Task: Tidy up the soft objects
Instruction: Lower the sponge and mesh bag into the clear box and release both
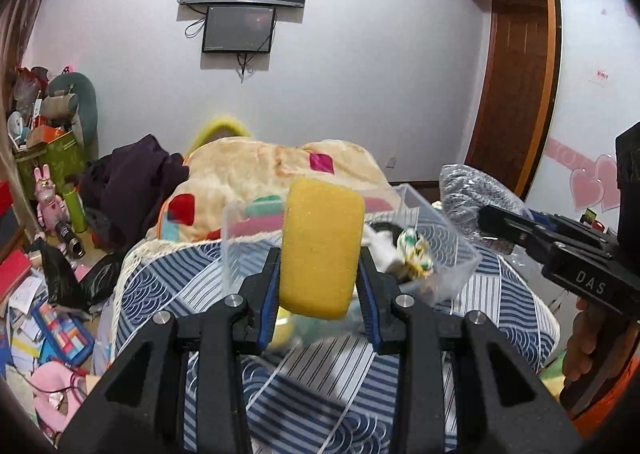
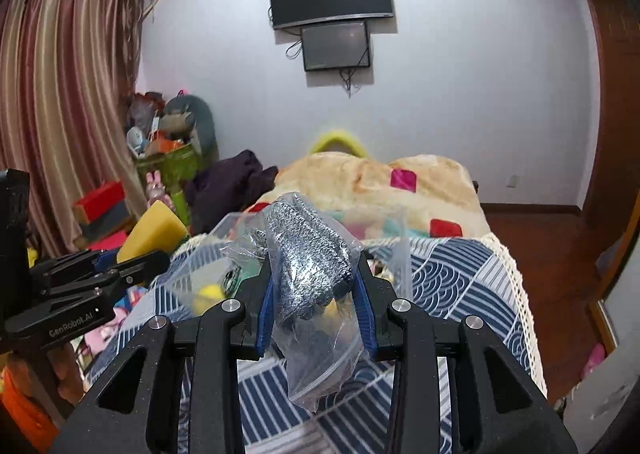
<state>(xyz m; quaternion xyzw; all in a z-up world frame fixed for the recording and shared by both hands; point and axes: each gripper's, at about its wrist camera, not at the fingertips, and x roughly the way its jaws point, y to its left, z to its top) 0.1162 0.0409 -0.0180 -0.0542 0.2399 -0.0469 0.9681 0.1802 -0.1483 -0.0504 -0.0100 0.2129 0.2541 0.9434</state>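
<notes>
My left gripper (image 1: 318, 274) is shut on a yellow sponge (image 1: 320, 250) and holds it upright above the bed, in front of a clear plastic box (image 1: 456, 250). The box holds small soft items, among them a white and green one (image 1: 414, 250). My right gripper (image 2: 316, 286) is shut on a clear zip bag with grey knit fabric (image 2: 308, 266) inside, also held above the bed near the box (image 2: 400, 254). The sponge (image 2: 154, 228) and left gripper (image 2: 120, 258) show at the left in the right wrist view. The right gripper (image 1: 504, 222) and bag (image 1: 472, 190) show at the right in the left wrist view.
The bed has a blue and white patterned cover (image 1: 304, 386) and a beige blanket with coloured squares (image 1: 280, 166) at its far end. Dark clothing (image 1: 132, 182) lies at the left. The floor on the left is cluttered with boxes and toys (image 1: 52, 214). A wooden door (image 1: 516, 94) is at the right.
</notes>
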